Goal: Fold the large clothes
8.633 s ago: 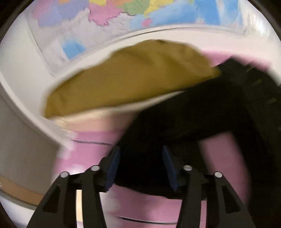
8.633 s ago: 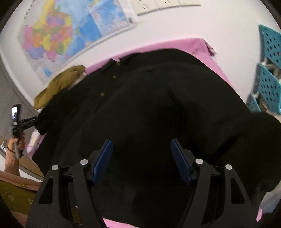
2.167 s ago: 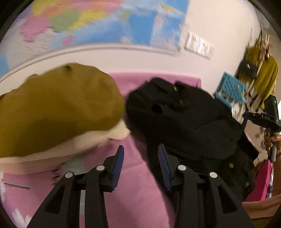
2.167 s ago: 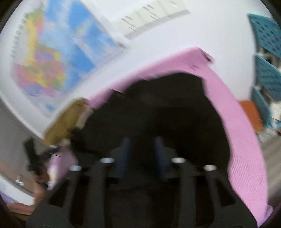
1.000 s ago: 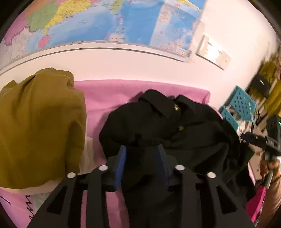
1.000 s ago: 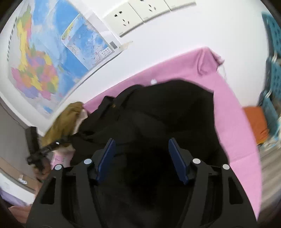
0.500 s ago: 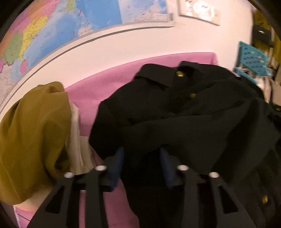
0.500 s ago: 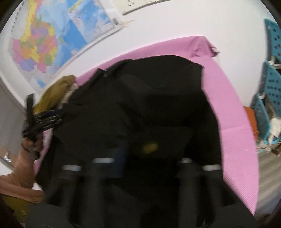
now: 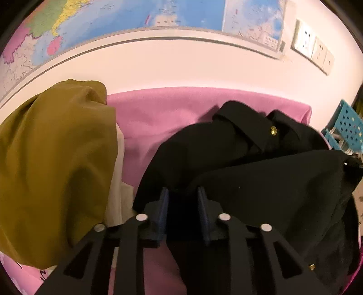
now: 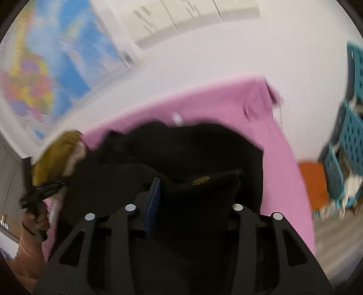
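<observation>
- Black heavy-fabric coat w/ brass buttons point(image 9: 261, 158): heaped on pink cloth-covered table point(image 9: 158, 113), collar toward wall, bulk on right half of table in left-wrist view; one brass button point(image 9: 273, 130) visible at collar.
- Left gripper point(image 9: 182, 199): blue-padded fingers point(image 9: 163, 204) narrowly apart, fold of black coat pinched between them at coat's near-left edge.
- Right gripper point(image 10: 195, 188): view motion-blurred; left blue pad point(image 10: 154, 199) visible against coat fabric, right finger hidden under black cloth; clamped or not – cannot tell.
- Coat point(image 10: 181, 154) in right-wrist view: draped over gripper front, yellow-stitched label near fingertips.
- Olive-mustard garment, crumpled point(image 9: 56, 163): lying at left of table, just beside coat, cream lining at its edge.
- Person's left hand point(image 10: 34, 217): at left frame edge in right-wrist view, holding other gripper's handle.
- Background: coloured wall map point(image 9: 136, 18), white wall sockets point(image 9: 313, 52), teal perforated crates point(image 9: 347, 124) at right.
</observation>
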A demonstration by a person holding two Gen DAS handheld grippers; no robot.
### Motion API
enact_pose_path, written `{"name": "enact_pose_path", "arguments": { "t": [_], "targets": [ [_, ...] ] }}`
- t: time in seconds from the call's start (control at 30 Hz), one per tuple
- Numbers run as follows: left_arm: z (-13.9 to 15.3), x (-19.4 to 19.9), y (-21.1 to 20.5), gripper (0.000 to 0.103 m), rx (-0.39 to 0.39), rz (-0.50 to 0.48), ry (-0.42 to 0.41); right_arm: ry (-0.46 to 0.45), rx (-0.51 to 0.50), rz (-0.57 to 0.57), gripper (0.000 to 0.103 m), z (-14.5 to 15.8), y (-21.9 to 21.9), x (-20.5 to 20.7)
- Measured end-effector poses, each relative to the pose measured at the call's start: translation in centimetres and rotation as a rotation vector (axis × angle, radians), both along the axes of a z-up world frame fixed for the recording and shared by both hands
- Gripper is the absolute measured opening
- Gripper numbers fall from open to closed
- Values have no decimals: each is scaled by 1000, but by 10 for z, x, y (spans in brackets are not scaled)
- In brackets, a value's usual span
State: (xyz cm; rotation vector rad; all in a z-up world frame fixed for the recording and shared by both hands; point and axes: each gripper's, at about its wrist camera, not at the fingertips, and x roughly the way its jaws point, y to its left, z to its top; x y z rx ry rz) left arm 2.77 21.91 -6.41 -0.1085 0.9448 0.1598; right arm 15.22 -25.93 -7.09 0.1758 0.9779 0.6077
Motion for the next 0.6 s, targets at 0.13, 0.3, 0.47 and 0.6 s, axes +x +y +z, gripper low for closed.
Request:
{"name": "enact_pose_path", "arguments": {
  "t": [0.13, 0.3, 0.47, 0.6],
  "targets": [
    [8, -14, -2, 30, 17, -30, -26, -32, 34, -68, 68, -3, -18, -10],
    [12, -37, -21, 41, 42, -103, -64, -168, 18, -117, 63, 22, -39, -39],
    [-4, -49, -43, 42, 35, -189, -45, -243, -38, -50, 49, 30, -20, -51],
    [-19, -39, -44, 44, 28, -174, -7, -144, -133, 13, 17, -8, 9, -26]
  ]
}}
